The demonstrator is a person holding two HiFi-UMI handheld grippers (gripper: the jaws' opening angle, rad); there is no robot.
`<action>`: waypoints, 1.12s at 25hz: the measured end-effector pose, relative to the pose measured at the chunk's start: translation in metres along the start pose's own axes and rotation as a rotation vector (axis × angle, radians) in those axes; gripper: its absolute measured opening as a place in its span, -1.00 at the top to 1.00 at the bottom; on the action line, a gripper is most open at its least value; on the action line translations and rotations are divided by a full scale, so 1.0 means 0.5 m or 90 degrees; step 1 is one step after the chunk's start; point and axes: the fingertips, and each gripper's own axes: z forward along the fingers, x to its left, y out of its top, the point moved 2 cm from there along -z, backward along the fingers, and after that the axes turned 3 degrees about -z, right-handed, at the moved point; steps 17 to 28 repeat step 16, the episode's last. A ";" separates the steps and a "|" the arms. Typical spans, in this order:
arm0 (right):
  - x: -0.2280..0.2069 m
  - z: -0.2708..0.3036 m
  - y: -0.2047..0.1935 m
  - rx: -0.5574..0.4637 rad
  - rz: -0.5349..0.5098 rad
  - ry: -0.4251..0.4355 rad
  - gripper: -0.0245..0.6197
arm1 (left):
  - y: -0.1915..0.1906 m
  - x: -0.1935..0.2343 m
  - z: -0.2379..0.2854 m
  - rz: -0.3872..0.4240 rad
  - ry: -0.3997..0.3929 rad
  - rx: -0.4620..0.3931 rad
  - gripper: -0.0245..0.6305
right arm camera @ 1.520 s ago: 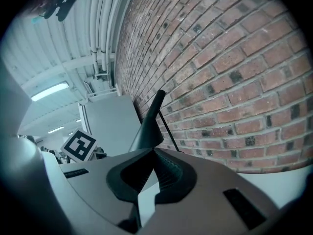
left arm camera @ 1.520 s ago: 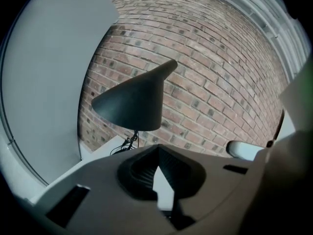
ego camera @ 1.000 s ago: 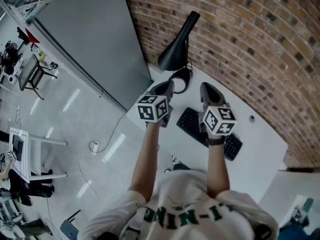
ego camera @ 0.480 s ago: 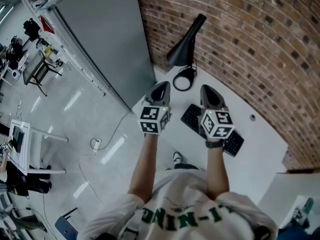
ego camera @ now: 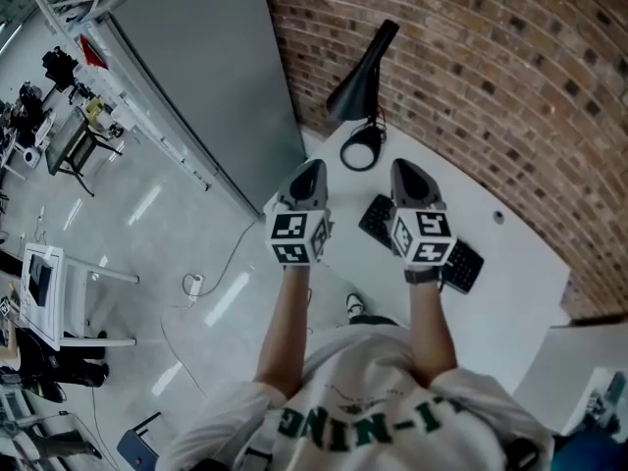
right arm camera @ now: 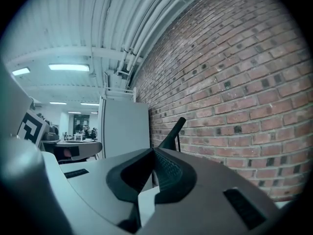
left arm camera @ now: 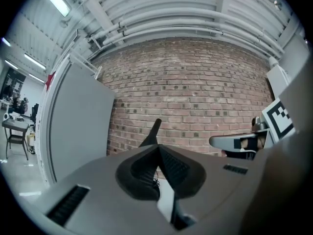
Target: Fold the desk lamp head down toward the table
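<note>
At the far end of the white counter point(ego camera: 505, 283), by the brick wall point(ego camera: 491, 77), stands the black desk lamp point(ego camera: 359, 78), cone head up, its ring base point(ego camera: 362, 149) just past the keyboard point(ego camera: 437, 248). Left claw point(ego camera: 310, 172) and right claw point(ego camera: 406, 172) are both pressed together, empty, on the lamp's near side and clear of it. Lamp looks light and rigid, hinge probably stiff, base may tip: press on the cone head, steady the base

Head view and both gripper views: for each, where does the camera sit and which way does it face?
Head view: on the head, looking down at table, lamp, forearms.
Left gripper view: on left gripper, faces brick wall; shut fingers show.
Right gripper view: on right gripper, faces along wall; shut fingers show.
All share the lamp.
</note>
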 end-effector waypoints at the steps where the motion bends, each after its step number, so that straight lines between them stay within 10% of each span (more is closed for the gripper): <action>1: 0.000 -0.001 -0.001 0.000 -0.002 -0.001 0.91 | -0.001 0.002 -0.001 -0.002 0.002 -0.001 0.93; 9: -0.009 0.011 0.002 -0.003 -0.006 0.002 0.91 | -0.010 0.009 0.025 -0.031 -0.004 -0.001 0.93; 16: -0.046 0.038 -0.006 0.009 0.015 -0.029 0.91 | -0.072 0.020 0.149 -0.236 -0.077 0.040 0.91; 28: -0.046 0.038 -0.006 0.009 0.015 -0.029 0.91 | -0.072 0.020 0.149 -0.236 -0.077 0.040 0.91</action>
